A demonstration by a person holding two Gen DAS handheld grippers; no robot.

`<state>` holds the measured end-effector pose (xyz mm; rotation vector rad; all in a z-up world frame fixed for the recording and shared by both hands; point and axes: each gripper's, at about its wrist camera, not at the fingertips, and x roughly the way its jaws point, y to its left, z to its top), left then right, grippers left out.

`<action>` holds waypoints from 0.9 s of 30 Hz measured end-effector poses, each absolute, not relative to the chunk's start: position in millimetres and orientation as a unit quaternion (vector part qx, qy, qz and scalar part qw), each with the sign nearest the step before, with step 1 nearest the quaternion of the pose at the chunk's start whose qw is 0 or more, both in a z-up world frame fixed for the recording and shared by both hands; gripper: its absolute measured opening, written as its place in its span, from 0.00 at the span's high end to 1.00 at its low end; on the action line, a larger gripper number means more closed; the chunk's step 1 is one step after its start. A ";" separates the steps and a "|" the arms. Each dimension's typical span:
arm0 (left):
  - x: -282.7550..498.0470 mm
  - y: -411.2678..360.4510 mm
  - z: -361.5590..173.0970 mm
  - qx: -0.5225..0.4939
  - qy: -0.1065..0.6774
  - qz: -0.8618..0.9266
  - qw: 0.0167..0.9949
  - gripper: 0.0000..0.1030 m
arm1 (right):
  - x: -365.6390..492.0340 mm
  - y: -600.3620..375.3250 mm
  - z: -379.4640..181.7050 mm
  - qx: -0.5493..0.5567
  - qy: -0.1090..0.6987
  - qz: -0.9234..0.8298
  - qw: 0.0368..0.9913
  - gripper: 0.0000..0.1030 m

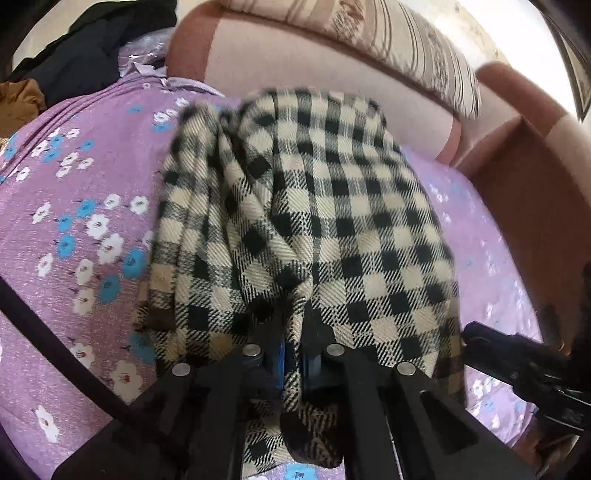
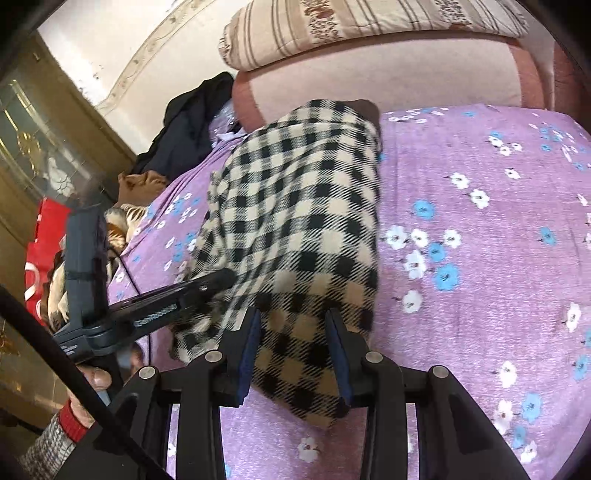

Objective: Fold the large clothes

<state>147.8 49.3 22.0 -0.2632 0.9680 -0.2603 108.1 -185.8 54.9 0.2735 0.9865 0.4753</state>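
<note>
- A black and cream checked garment [image 2: 295,221] lies in a long folded bundle on the bed [image 2: 480,295], which has a purple sheet with white and blue flowers.
- The far end of the garment reaches the pink headboard [image 2: 388,85]; the near end is at the two grippers.
- The left gripper [image 1: 293,365] has its fingers together, clamped on a fold of the garment at the near edge.
- The right gripper [image 2: 293,354] has its fingers apart, and the near corner of the garment lies between them; the pads do not press on it.
- A striped pillow [image 2: 369,26] rests on top of the headboard.
- Dark clothes [image 2: 192,125] lie piled beside the headboard, left of the garment.
</note>
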 end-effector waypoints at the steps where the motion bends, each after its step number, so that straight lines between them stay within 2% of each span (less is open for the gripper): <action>1: 145.2 55.2 32.6 -0.135 0.453 -0.122 0.873 0.96 | 110.2 -189.2 56.5 0.132 0.466 0.221 0.846 0.62; 6: 132.3 81.5 58.4 -0.145 0.427 -0.109 0.886 0.96 | 126.0 -192.1 64.6 0.161 0.458 0.215 0.848 0.62; 10: 135.4 88.3 40.0 -0.141 0.455 -0.087 0.875 0.95 | 140.9 -186.5 65.4 0.154 0.455 0.207 0.852 0.57; 13: 136.9 87.5 25.5 -0.119 0.471 -0.060 0.872 0.96 | 152.5 -176.6 64.5 0.138 0.454 0.202 0.857 0.57; 18: 128.2 89.6 13.5 -0.110 0.474 -0.060 0.871 0.96 | 184.7 -144.5 65.3 0.083 0.457 0.212 0.860 0.68; 27: 119.8 100.9 2.4 -0.117 0.483 -0.064 0.865 0.95 | 244.4 -78.2 22.2 0.052 0.533 0.248 0.807 0.67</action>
